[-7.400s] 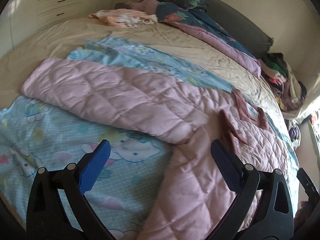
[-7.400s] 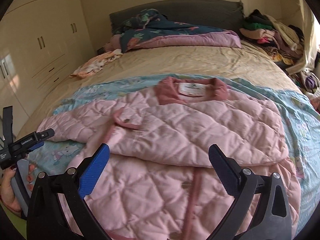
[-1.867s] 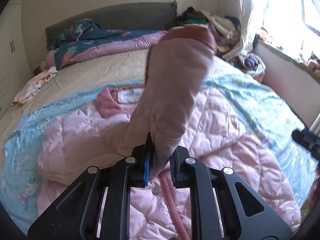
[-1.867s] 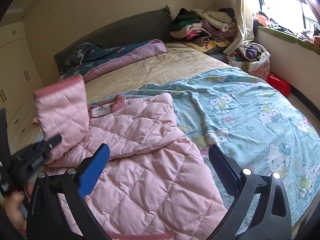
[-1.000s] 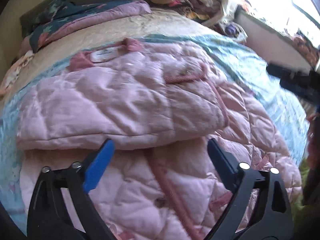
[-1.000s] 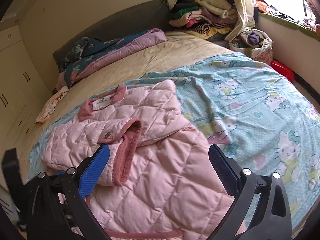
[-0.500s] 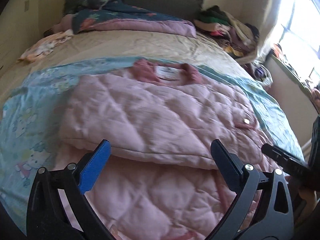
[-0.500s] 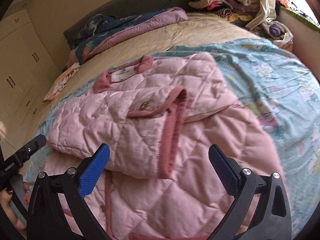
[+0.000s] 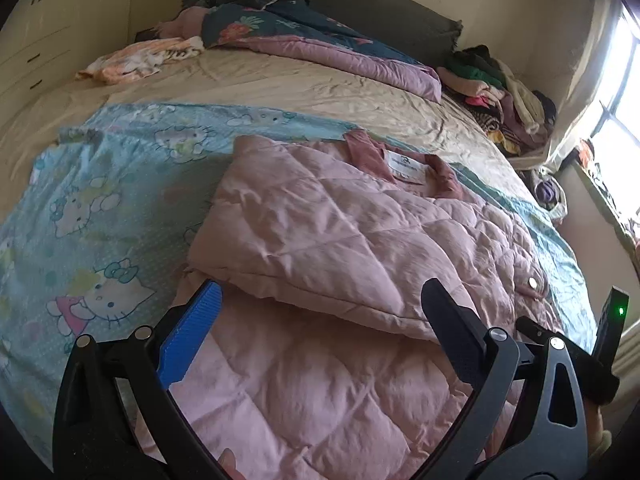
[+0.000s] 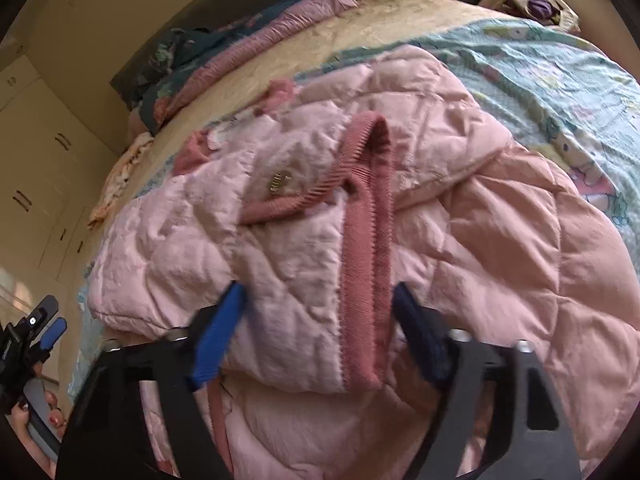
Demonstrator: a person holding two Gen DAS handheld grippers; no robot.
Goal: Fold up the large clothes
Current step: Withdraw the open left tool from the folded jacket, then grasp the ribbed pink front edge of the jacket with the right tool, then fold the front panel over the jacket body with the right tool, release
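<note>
The bed fills both views, with a cartoon-print sheet spread over it and the pink quilted jacket lying on that sheet, collar toward the headboard at about 12 o'clock, both sleeves already folded across the chest.

The step in hand looks like gathering the folded sleeve end before doubling the jacket over. The right tongs have just been closing – the ribbed cuff and a thick wad of sleeve sit between the jaws, and the pads appear to press the fabric on both sides, though blur leaves some doubt. To do it well, I would bite deep enough to catch every layer, since padded cloth springs apart; keep the cuff flat rather than twisted. The left tongs hang released, jaws wide, above the lower edge of the folded sleeve with nothing between them – they should take a matching hold at the 9 o'clock side so the fold lifts evenly.

The left wrist view shows the white label at the collar, the clothes pile at 2 o'clock and the window; the right wrist view alone shows the cuff, the metal snap and the person's hand on the other handle at 8 o'clock.
</note>
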